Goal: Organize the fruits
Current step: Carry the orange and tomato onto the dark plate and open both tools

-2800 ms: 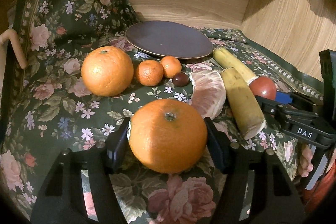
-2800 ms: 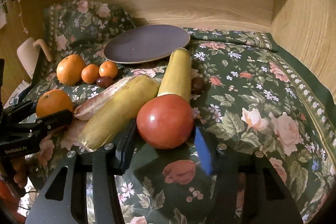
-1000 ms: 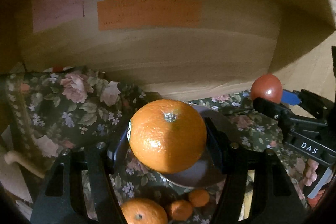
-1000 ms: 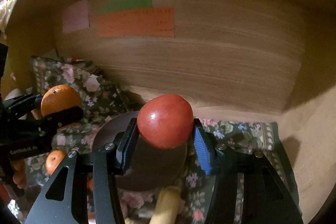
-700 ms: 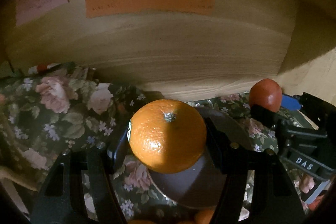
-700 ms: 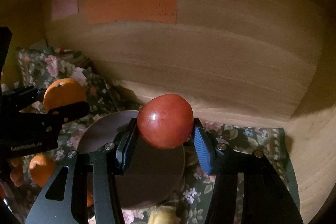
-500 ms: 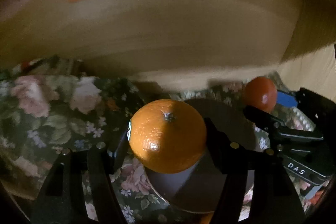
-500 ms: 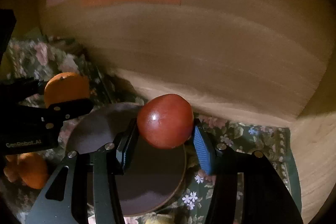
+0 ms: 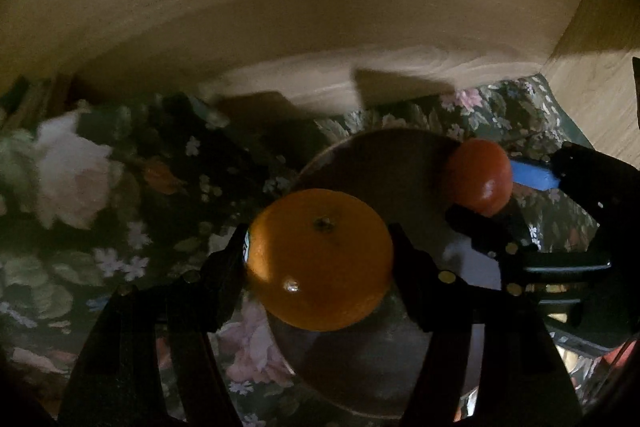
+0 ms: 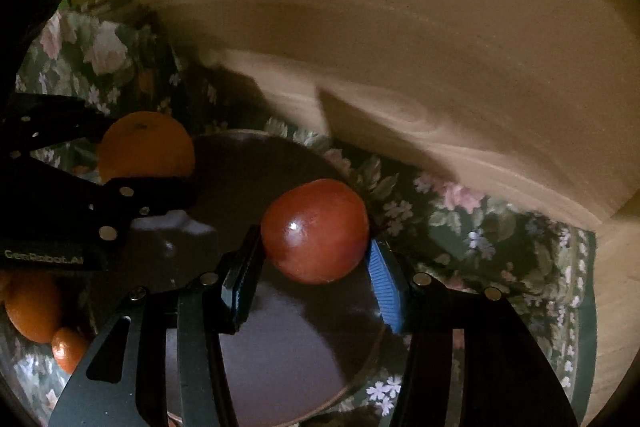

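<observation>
Left wrist view: compared with half second ago, both grippers lower and closer over dark plate (image 9: 384, 163), wall notes gone from frame, floral cloth (image 9: 120, 227) fills more. Plate lies on cloth, near wooden back wall (image 9: 320, 7). Left gripper (image 9: 318, 263) clamped on large orange (image 9: 320, 259) — held above near-left rim of plate. Right gripper (image 10: 316, 259) clamped on red tomato (image 10: 315, 230) between blue pads, above right part of plate. Two loose oranges (image 10: 34, 311) on cloth at left, smaller one nearest.
</observation>
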